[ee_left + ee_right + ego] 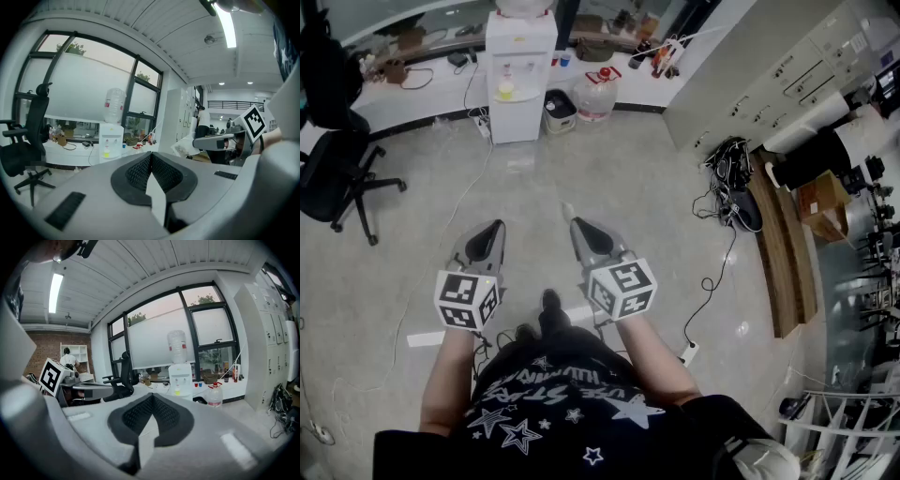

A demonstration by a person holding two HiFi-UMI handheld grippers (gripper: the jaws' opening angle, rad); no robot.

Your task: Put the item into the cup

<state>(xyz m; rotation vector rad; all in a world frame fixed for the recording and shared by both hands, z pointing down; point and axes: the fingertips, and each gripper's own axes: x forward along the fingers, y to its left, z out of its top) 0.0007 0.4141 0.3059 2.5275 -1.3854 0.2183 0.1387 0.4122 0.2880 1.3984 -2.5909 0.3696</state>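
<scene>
Plainly, two grippers are held side by side above the grey floor (619,178): the left gripper (495,228) and the right gripper (579,226). Each has its jaws pressed together on nothing and points ahead toward one water dispenser (521,75). One water jug (596,94) stands just beside the dispenser, and one office chair (337,169) is at far left. No view shows the item or the cup.

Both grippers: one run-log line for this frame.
left gripper shut, empty | right gripper shut, empty | both over floor | cup, item: not in view
</scene>
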